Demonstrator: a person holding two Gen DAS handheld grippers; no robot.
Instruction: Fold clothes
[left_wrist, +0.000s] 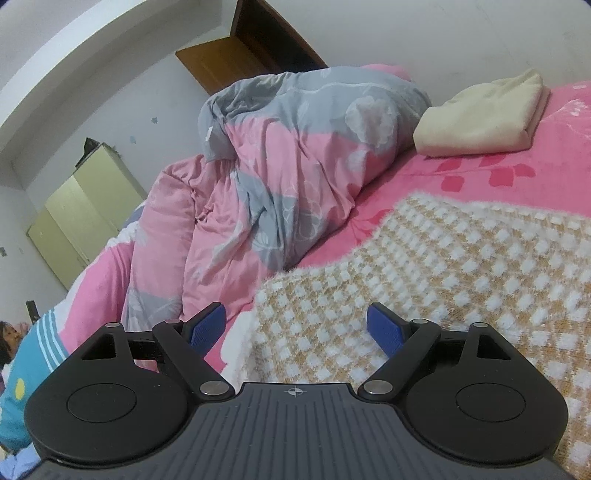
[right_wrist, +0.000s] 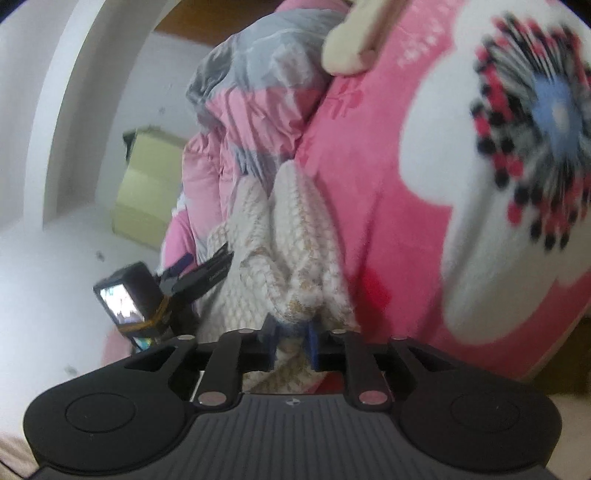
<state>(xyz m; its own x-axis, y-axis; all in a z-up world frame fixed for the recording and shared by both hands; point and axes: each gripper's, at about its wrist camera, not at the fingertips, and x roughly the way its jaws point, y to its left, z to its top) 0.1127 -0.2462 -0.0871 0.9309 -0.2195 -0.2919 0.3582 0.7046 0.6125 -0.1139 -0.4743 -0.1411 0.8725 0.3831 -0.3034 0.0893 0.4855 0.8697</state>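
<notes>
Lying across the pink bed (left_wrist: 480, 155), the checked knit (left_wrist: 443, 266) spreads mostly flat in the left wrist view, its fuzzy edge running toward the bed's near edge. The left gripper (left_wrist: 295, 328) hangs above that near part with its blue pads wide apart and nothing between them. The right gripper (right_wrist: 291, 347) has its pads drawn in on a bunched fold of the knit, and in the right wrist view the cloth rises from the pads in a gathered ridge, so one end seems lifted off the bed. That view is blurred, so I cannot tell which edge or corner is pinched.

A cream garment (left_wrist: 480, 114) sits folded in a neat block farther back on the bed, just beside the crumpled pink-and-grey quilt (left_wrist: 295, 155); it already lies as the task would leave it.

As for progress, one piece looks done and the knit is in hand. I judge a fold to be under way on it, though whether this is an opening fold or a later one the pictures do not settle: much of the knit lies in a single layer, while the gathered part hides how many layers are stacked there.
</notes>
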